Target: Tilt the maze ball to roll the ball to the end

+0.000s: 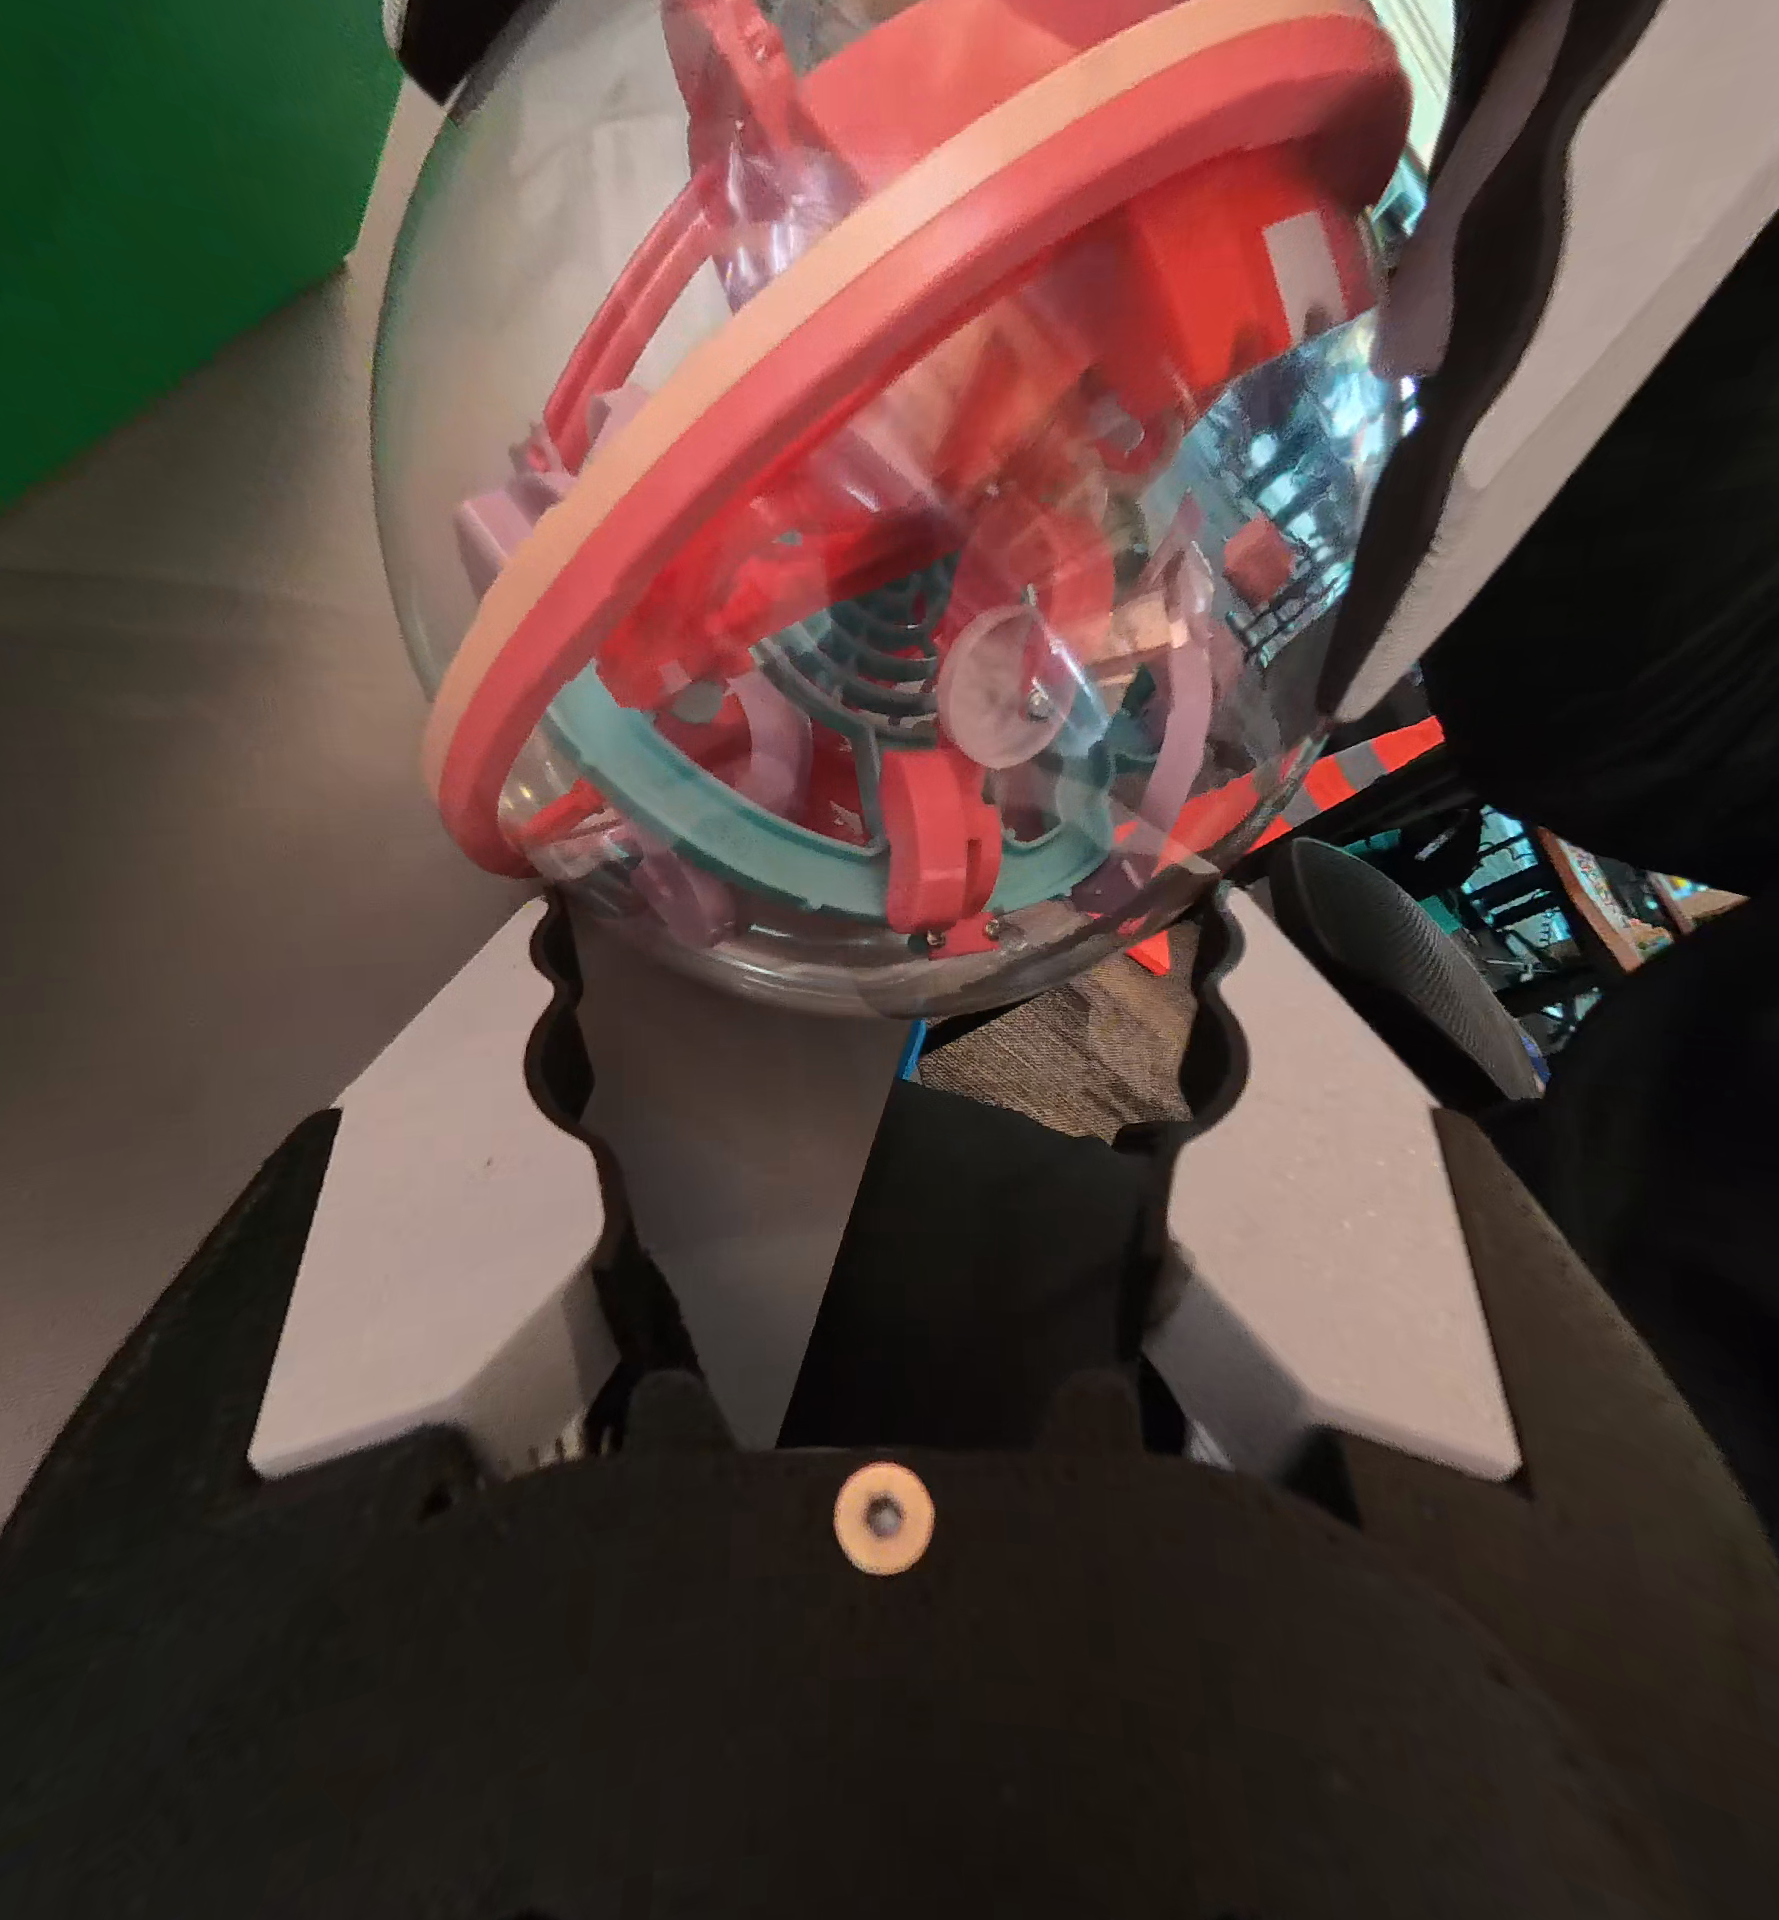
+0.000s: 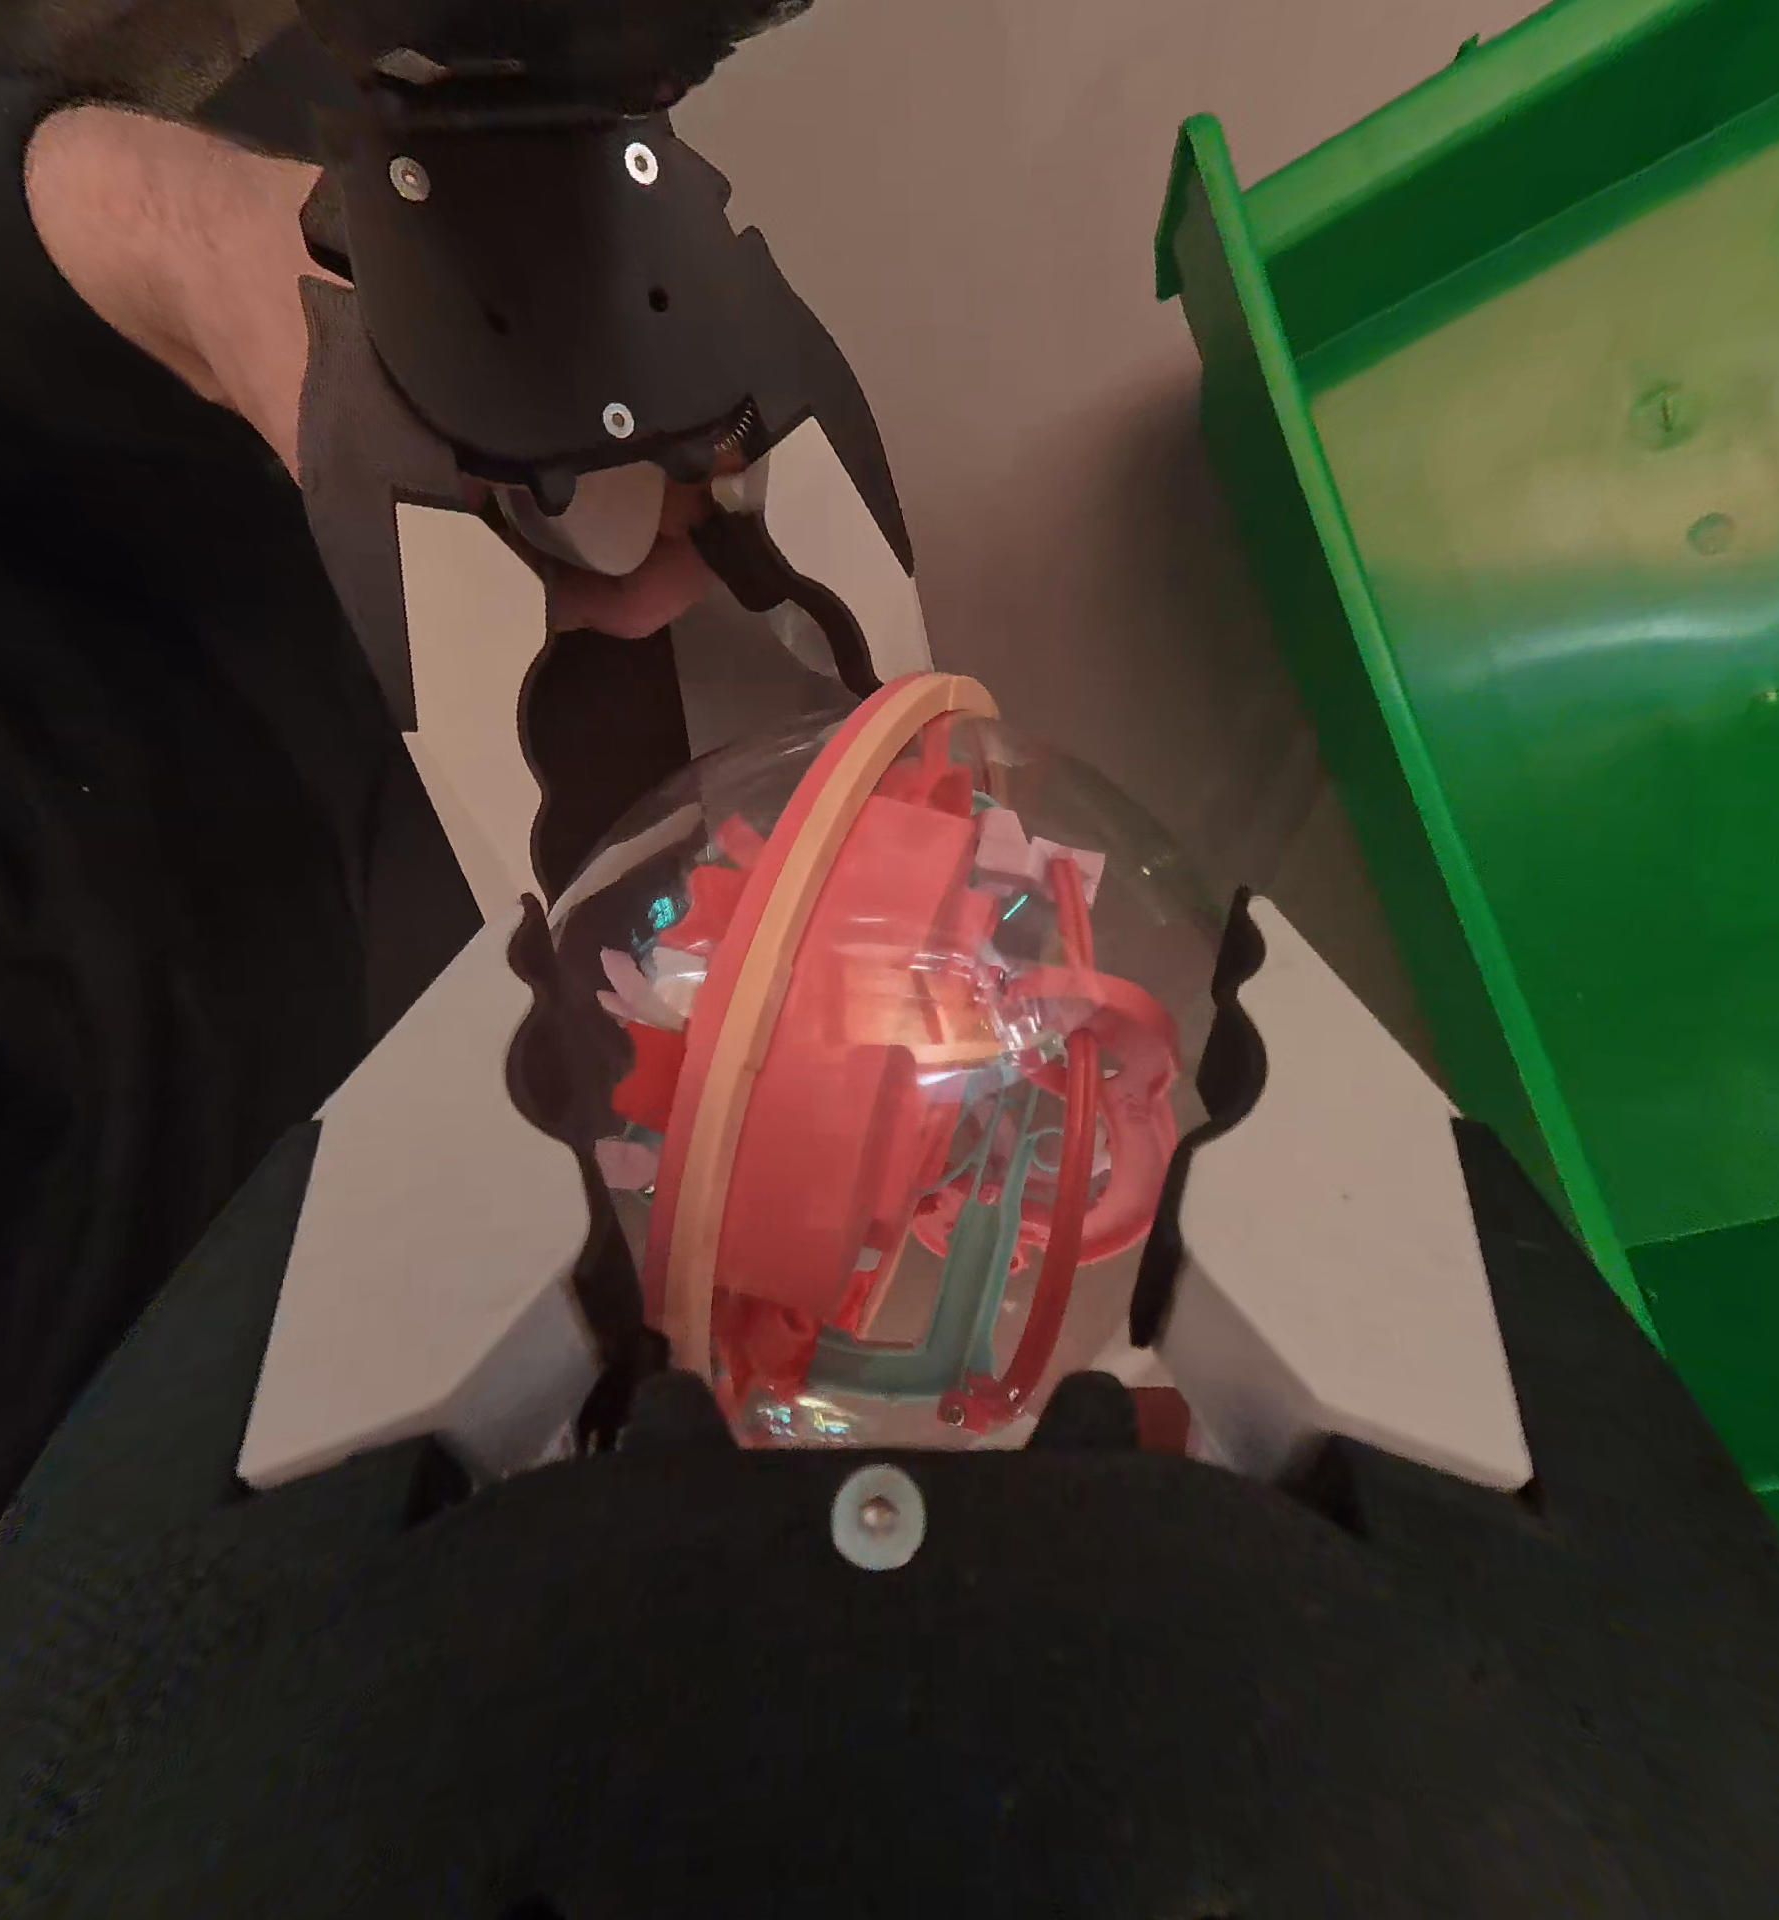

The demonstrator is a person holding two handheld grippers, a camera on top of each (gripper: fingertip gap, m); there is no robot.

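My right gripper is spread wide, both pads pressed on the clear maze ball. My left gripper, equally wide, clasps its far side; no legible writing

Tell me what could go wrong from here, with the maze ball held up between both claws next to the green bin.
1. The left claw touches only the tips of its fingers to the smooth, curved shell of the maze ball; it could slide off during a tilt.
2. The green bin stands close beside the sphere, so a tilt that way may knock it.
3. The view is motion-blurred, and a fast tilt could throw the small ball off its track.
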